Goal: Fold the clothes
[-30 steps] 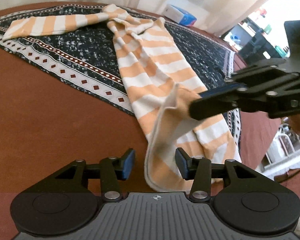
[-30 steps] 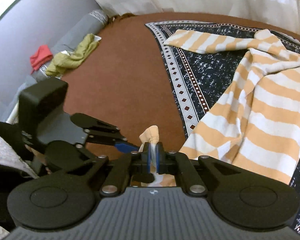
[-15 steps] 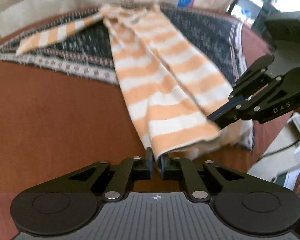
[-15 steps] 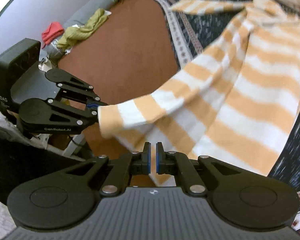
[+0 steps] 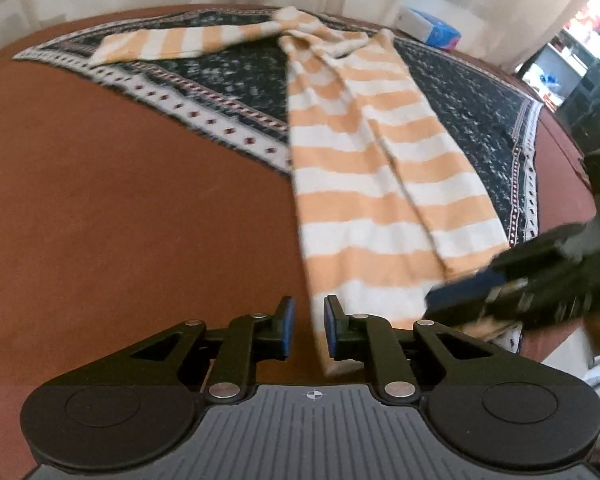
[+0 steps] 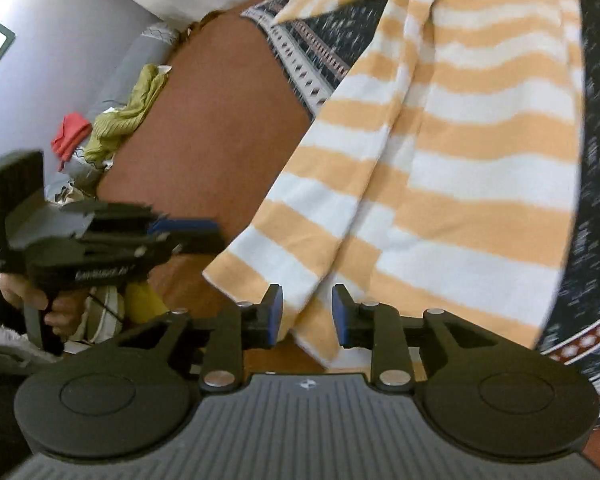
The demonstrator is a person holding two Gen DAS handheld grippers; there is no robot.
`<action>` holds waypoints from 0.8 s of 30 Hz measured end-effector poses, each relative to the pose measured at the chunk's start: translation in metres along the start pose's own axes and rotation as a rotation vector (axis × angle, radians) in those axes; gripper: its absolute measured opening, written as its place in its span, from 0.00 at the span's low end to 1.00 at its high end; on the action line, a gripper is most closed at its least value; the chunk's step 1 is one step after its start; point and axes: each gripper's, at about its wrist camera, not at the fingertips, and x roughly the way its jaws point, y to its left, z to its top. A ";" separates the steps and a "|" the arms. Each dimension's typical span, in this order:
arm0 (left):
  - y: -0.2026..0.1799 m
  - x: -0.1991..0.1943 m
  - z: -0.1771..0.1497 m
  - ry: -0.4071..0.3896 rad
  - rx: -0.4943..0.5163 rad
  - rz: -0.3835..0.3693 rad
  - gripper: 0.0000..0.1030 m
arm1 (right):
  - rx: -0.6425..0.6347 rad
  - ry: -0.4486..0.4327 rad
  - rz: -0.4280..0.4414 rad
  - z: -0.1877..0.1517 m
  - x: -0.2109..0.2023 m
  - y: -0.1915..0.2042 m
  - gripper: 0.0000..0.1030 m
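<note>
An orange-and-white striped garment lies stretched lengthwise on a dark patterned cloth over a brown surface, one sleeve spread out at the far left. Its hem reaches the near edge. My left gripper is open, with the hem's left corner lying between its blue pads, no longer pinched. My right gripper is open too, with the hem's right corner lying in its gap. In the left wrist view the right gripper is at the hem on the right; in the right wrist view the left gripper is at the left.
A blue and white box sits at the far edge by the curtain. Green and red clothes lie on a grey bolster at the left. A hand holds the left gripper. Shelving stands beyond the right edge.
Both grippers pulled the hem taut and flat, then opened and let it go. A second ago the left was open and the right pinched the bunched hem.
</note>
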 end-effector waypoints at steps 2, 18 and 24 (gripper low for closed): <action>-0.009 0.012 0.000 0.018 0.053 0.012 0.29 | 0.019 -0.004 0.003 -0.002 0.005 0.001 0.19; 0.079 -0.010 0.126 -0.271 -0.072 0.112 0.57 | 0.021 -0.160 -0.108 0.065 -0.038 -0.005 0.25; 0.161 0.018 0.193 -0.344 -0.165 0.250 0.70 | -0.040 -0.255 -0.215 0.141 -0.039 -0.004 0.40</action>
